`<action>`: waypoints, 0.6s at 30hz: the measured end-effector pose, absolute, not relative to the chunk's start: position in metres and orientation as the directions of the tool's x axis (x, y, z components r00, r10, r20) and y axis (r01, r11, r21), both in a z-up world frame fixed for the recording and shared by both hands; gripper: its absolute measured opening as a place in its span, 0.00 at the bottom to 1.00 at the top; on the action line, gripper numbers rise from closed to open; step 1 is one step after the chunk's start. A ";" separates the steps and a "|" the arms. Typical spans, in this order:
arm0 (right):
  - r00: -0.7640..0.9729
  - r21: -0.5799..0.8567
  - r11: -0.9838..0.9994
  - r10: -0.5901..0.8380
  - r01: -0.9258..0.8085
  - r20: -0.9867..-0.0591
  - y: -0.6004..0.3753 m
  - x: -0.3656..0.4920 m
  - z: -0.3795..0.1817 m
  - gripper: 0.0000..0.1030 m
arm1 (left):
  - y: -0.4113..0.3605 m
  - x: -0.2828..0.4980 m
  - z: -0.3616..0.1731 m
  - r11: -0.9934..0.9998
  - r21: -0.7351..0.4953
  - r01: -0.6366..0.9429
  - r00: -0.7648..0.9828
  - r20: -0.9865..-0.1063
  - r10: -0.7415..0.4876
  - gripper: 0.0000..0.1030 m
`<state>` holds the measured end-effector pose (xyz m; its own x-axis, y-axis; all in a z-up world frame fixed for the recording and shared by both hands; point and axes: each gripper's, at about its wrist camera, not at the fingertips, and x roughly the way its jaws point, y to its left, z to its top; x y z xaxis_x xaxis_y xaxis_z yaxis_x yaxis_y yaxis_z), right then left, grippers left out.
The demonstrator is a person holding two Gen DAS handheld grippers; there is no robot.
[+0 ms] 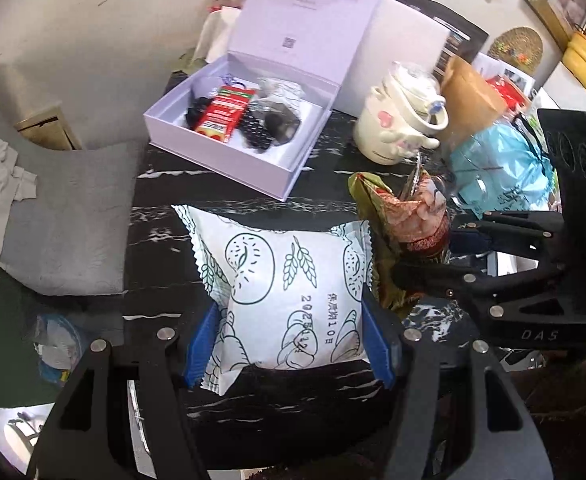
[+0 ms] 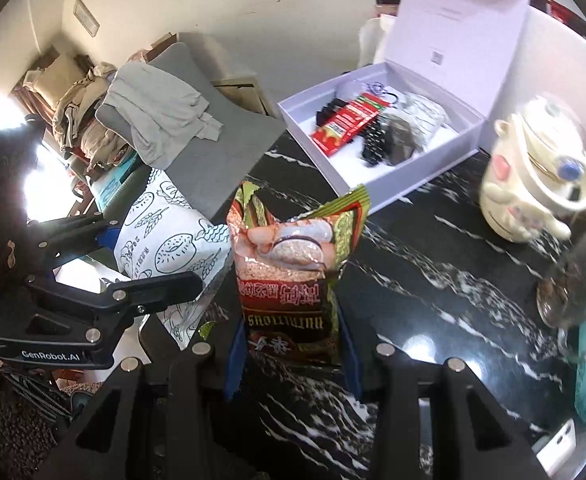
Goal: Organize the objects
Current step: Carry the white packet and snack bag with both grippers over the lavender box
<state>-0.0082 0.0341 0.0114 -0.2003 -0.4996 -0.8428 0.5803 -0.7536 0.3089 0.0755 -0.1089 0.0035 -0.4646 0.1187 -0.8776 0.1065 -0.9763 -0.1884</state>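
Observation:
My left gripper (image 1: 289, 344) is shut on a white bread packet (image 1: 285, 280) printed with green bread and wheat drawings, held above the black marble table (image 1: 165, 232). My right gripper (image 2: 293, 356) is shut on a red and green snack packet (image 2: 289, 264), held upright. That snack packet (image 1: 409, 216) and the right gripper (image 1: 421, 256) show at the right of the left wrist view. The bread packet (image 2: 165, 236) and left gripper (image 2: 149, 256) show at the left of the right wrist view. An open lilac box (image 1: 237, 152) with a raised lid holds a red sachet (image 1: 223, 114) and dark items.
A cream teapot (image 1: 397, 120) stands right of the box; it also shows in the right wrist view (image 2: 533, 176). A blue bag (image 1: 501, 168) and brown paper bag (image 1: 469, 96) sit at the far right. A grey cushioned chair (image 1: 65, 220) with clothes is left of the table.

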 end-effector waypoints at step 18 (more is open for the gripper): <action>-0.201 0.297 -0.794 -0.458 0.530 -0.866 -0.006 -0.081 -0.003 0.39 | -0.170 -0.001 -0.017 -0.977 -0.204 0.065 -0.433 -0.888 0.156 0.60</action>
